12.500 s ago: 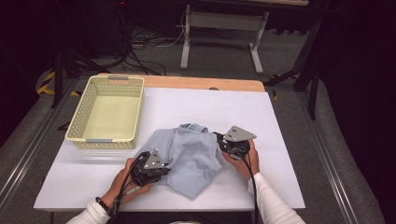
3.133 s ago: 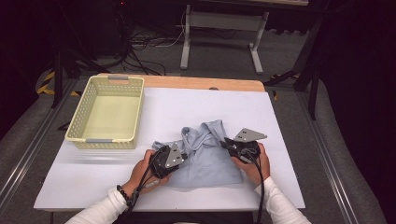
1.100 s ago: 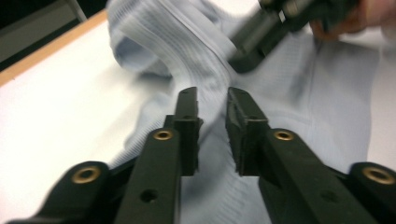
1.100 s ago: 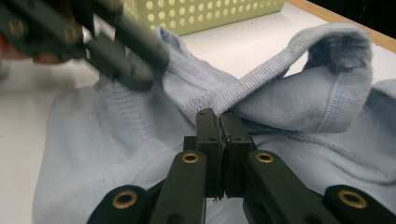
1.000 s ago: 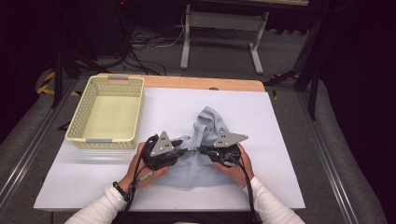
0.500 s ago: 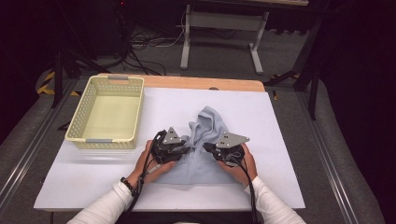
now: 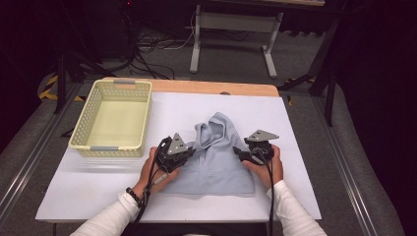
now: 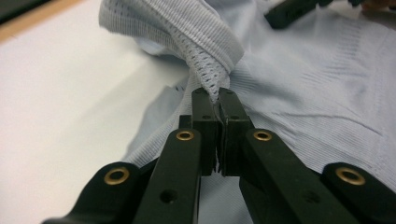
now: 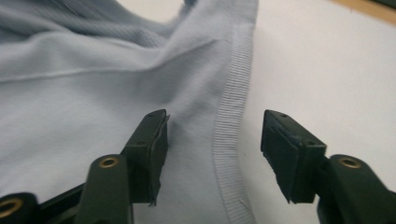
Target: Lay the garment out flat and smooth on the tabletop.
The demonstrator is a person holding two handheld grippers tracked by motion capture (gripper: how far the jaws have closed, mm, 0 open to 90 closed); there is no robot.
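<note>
The left gripper [image 8: 214, 105] has just been closing and is now pinching a mesh fold of the shirt [image 7: 216, 160]. The right gripper [image 9: 212, 140] has just been opening, its jaws standing apart over the ribbed hem [image 9: 231, 130], gripping nothing. So it's looking like a hand-off mid-fold. The shirt's pale blue, lying rumpled toward the table's [image 7: 305, 147] near edge, right of the basket [image 7: 113, 118].

One light-blue garment [image 7: 216, 157], one yellow basket [image 7: 110, 147], two grippers [image 7: 173, 151] [image 7: 248, 153], one table [image 7: 295, 147].
</note>
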